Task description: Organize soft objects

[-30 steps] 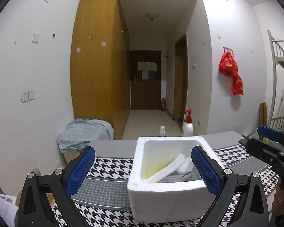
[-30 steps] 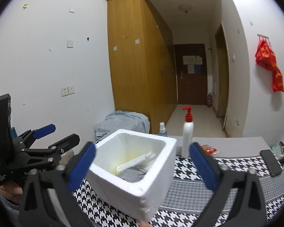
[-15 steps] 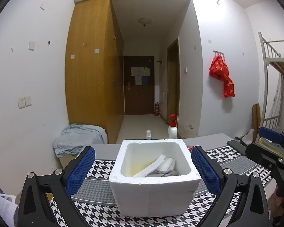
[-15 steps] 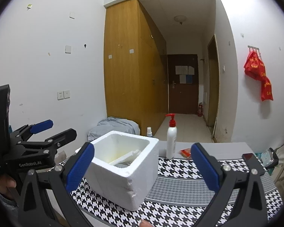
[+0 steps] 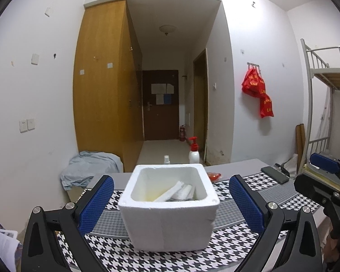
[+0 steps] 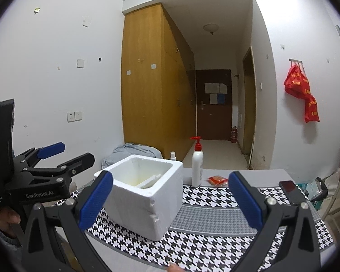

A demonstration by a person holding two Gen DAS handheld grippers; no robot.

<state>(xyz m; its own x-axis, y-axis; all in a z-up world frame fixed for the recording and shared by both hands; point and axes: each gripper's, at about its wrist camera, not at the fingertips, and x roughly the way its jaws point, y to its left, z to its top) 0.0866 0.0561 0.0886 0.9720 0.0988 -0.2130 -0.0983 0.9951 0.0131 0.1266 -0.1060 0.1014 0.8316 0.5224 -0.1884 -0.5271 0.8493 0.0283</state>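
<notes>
The table [image 5: 242,165], under a houndstooth cloth [image 6: 215,206], carried a white foam box [image 5: 167,217] at its middle, with white foam pieces [image 5: 170,192] and grey fabric lying inside. Behind it stood a pump bottle [image 6: 197,165]. The left gripper [image 5: 170,206] and right gripper [image 6: 170,201] both hovered before the box, jaws spread wide and empty.

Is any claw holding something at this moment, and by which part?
No. The left claw and the right claw are both open and hold nothing; the foam box stands untouched.
</notes>
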